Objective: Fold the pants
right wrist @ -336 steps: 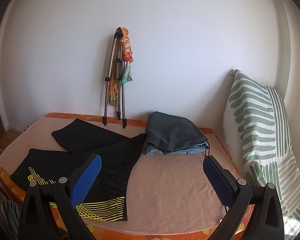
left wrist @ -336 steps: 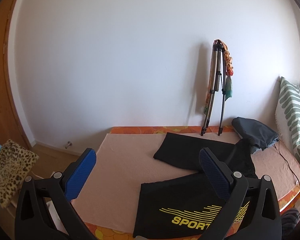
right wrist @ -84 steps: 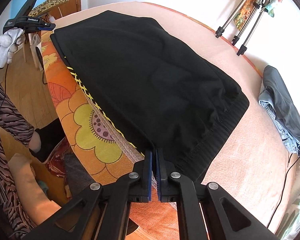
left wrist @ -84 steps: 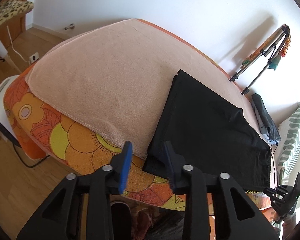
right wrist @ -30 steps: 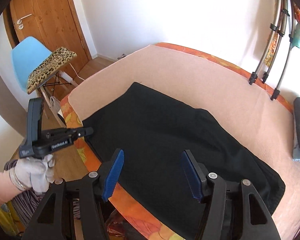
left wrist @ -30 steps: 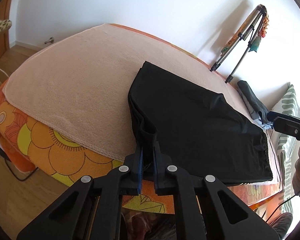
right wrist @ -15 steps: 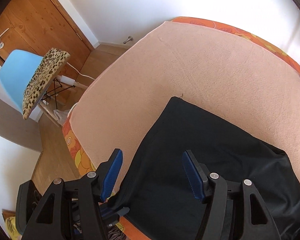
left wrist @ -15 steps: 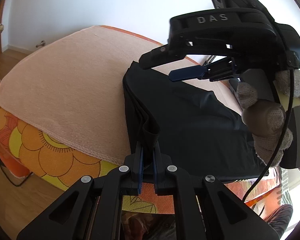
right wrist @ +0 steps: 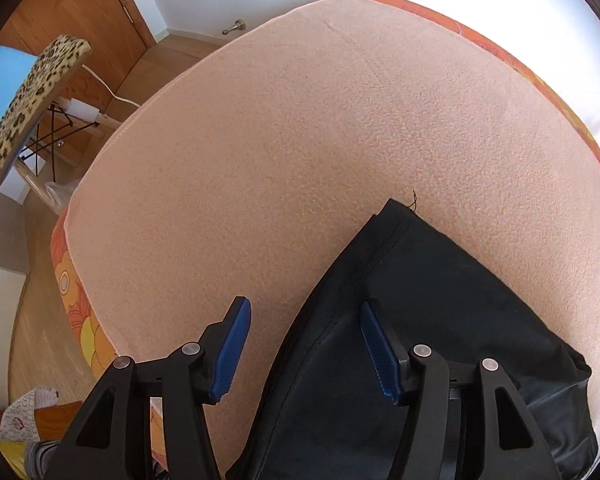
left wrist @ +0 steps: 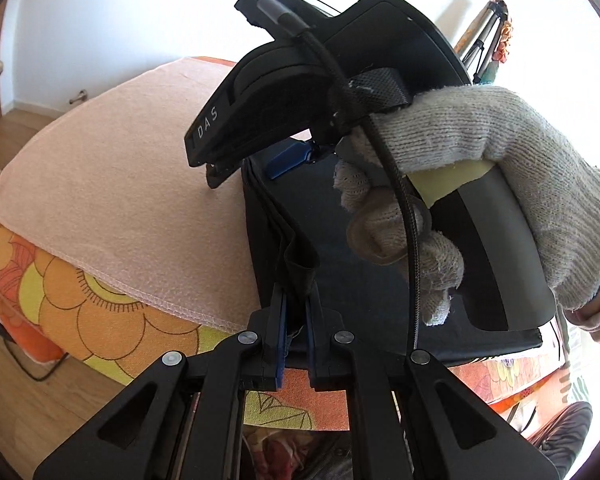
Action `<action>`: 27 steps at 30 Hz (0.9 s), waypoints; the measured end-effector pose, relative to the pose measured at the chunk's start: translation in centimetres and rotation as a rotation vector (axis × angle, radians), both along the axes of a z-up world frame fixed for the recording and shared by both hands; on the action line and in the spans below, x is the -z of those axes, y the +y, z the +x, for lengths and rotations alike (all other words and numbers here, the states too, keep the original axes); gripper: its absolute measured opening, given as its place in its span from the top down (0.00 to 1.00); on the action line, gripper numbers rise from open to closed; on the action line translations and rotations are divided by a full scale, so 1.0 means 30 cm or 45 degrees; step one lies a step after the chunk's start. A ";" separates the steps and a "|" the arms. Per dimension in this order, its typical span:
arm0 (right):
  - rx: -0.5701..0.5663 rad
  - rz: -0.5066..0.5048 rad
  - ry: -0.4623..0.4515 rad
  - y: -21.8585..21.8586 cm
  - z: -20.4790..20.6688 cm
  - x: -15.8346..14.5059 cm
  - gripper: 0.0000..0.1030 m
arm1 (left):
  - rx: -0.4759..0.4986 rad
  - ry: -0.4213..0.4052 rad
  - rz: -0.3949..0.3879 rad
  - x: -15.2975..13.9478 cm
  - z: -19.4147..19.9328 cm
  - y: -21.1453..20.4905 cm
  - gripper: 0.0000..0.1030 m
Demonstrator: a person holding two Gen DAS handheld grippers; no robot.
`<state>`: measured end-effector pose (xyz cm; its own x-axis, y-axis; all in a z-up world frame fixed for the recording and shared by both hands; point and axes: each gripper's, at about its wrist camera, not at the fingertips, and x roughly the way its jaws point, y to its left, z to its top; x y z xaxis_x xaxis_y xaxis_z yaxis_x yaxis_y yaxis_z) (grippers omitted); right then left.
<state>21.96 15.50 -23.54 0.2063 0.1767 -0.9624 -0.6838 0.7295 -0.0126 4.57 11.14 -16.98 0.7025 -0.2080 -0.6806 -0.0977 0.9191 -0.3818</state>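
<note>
Left gripper (left wrist: 294,320): fingers pressed together, pinching a bunched fold at the near corner of the black pants (left wrist: 364,292).
Right gripper (right wrist: 304,350): fingers spread wide, holding nothing, poised over the pants' (right wrist: 440,300) left edge.
Pants: folded flat on the pink blanket (right wrist: 300,128), at the bed's near edge.
Left view only: gloved right hand (left wrist: 480,184) gripping its handle; tripod (left wrist: 484,48).
Right view only: leopard-print chair (right wrist: 24,108).

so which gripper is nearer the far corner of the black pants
Right. The right gripper hangs open over the black fabric pants' left edge, short of that far corner. The left gripper is shut on the near corner at the bed's edge.
</note>
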 end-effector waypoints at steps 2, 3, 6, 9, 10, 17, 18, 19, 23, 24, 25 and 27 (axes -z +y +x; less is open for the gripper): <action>-0.005 -0.046 -0.050 0.008 -0.009 0.001 0.59 | -0.017 0.010 0.006 0.005 0.003 0.004 0.94; 0.004 -0.050 -0.062 0.003 -0.008 0.000 0.65 | -0.031 0.017 0.010 0.007 0.004 0.004 0.94; 0.043 -0.012 -0.031 -0.031 0.017 -0.008 0.78 | -0.068 0.044 0.050 0.010 0.005 0.009 0.88; 0.080 0.049 0.022 -0.071 0.044 -0.013 0.88 | -0.101 0.060 0.054 0.014 0.023 0.016 0.79; 0.086 0.066 0.036 -0.081 0.050 -0.013 0.91 | -0.109 0.070 0.054 0.018 0.029 0.019 0.79; 0.128 0.168 0.089 -0.115 0.051 -0.031 0.97 | -0.069 0.022 -0.001 0.006 0.047 0.043 0.93; 0.132 0.185 0.091 -0.129 0.052 -0.041 0.97 | -0.064 0.001 -0.014 -0.005 0.044 0.040 0.93; 0.139 0.205 0.093 -0.154 0.056 -0.056 0.98 | -0.057 -0.013 -0.031 -0.015 0.041 0.043 0.93; 0.183 0.316 0.096 -0.238 0.059 -0.115 0.98 | -0.003 -0.063 -0.093 -0.052 0.035 0.002 0.94; 0.190 0.334 0.089 -0.267 0.059 -0.134 0.98 | 0.018 -0.068 -0.106 -0.060 0.040 -0.020 0.94; 0.196 0.352 0.079 -0.295 0.063 -0.151 0.98 | 0.040 -0.074 -0.099 -0.070 0.042 -0.043 0.95; 0.210 0.385 0.054 -0.366 0.062 -0.189 0.98 | 0.096 -0.097 -0.101 -0.092 0.041 -0.095 0.95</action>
<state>23.81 4.52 -17.87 0.2170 0.4227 -0.8799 -0.5515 0.7968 0.2468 5.81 8.29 -14.23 0.7317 -0.3133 -0.6053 0.0027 0.8894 -0.4571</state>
